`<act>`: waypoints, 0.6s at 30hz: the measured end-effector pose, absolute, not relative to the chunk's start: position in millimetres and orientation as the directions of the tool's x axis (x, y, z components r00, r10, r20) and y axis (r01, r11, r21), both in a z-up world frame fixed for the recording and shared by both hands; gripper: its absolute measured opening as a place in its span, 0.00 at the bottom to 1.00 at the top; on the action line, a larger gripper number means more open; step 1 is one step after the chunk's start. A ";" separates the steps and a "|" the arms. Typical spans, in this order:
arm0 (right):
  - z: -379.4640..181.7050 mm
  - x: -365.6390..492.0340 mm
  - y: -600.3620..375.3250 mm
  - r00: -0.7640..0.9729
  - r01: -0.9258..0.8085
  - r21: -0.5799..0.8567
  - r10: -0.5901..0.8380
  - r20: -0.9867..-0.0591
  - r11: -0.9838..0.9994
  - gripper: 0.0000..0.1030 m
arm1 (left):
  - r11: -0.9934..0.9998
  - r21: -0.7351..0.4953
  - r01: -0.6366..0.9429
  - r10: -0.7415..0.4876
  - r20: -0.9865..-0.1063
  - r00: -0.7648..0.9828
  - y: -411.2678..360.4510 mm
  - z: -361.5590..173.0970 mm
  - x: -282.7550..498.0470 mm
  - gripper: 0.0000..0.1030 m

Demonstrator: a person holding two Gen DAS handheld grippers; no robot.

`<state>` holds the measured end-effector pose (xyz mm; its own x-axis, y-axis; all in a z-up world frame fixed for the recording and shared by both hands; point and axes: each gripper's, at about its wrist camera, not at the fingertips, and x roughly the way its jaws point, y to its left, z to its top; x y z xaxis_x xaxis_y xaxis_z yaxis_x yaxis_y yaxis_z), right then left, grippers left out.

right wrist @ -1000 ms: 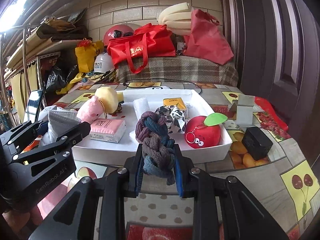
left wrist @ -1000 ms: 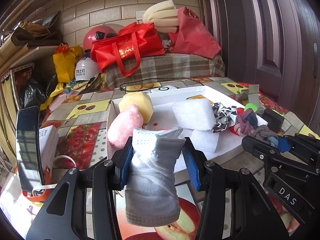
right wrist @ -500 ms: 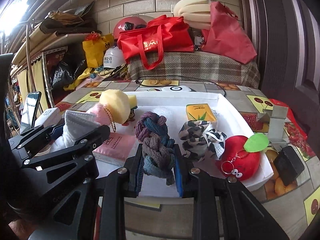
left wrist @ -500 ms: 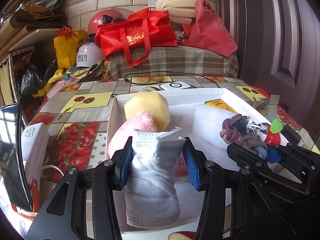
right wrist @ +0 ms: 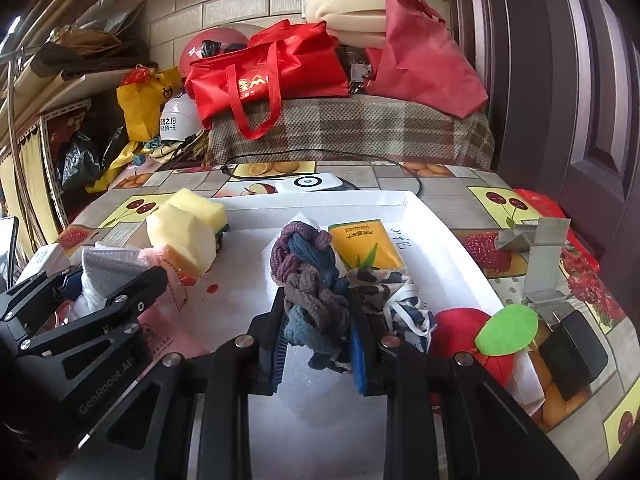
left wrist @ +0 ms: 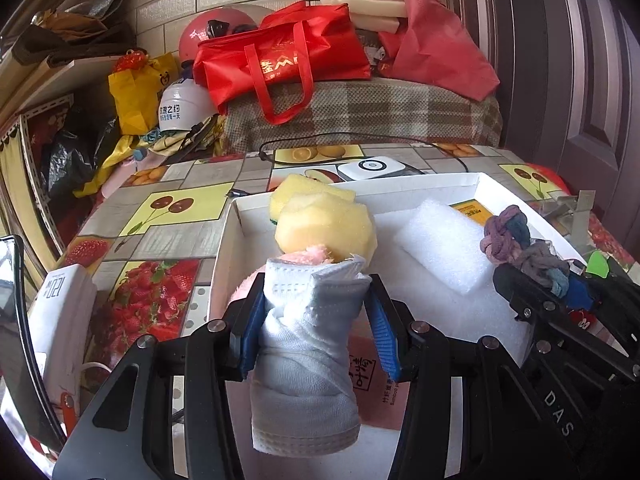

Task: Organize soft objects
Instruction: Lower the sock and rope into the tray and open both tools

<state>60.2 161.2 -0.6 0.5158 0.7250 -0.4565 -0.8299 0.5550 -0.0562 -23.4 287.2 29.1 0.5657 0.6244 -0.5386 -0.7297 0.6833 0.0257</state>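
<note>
Both loads are in the carry-and-place step, held above the white tray (right wrist: 452, 240) on the table. The left hand-held gripper (left wrist: 316, 332) clamps a rolled white mask (left wrist: 304, 360) over the tray's near left part, just in front of the yellow sponge (left wrist: 326, 228). The right hand-held gripper (right wrist: 318, 344) pinches a braided cloth knot (right wrist: 310, 276) above the middle, beside the leopard-print cloth (right wrist: 400, 300). Next — likely — each needs lowering onto bare tray floor, then the jaws released.
</note>
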 end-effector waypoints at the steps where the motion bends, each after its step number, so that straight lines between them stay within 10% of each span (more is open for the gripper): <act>1: -0.2 58.4 162.3 0.518 -0.831 -0.068 0.725 -0.453 0.551 0.25 | 0.684 0.025 -0.729 0.625 -0.536 0.568 287.1 29.4 -23.8 0.46; 7: 0.4 61.6 163.9 0.517 -0.832 -0.065 0.725 -0.455 0.551 0.30 | 0.675 0.018 -0.738 0.631 -0.533 0.564 288.9 29.8 -25.6 0.64; 13: 2.7 70.3 150.9 0.539 -0.803 0.003 0.728 -0.424 0.596 0.84 | 0.608 -0.081 -0.790 0.654 -0.513 0.556 301.0 31.7 -45.9 0.90; 18: 5.3 63.5 145.7 0.567 -0.791 -0.006 0.730 -0.382 0.611 0.90 | 0.593 -0.085 -0.801 0.673 -0.494 0.551 298.6 33.6 -50.1 0.94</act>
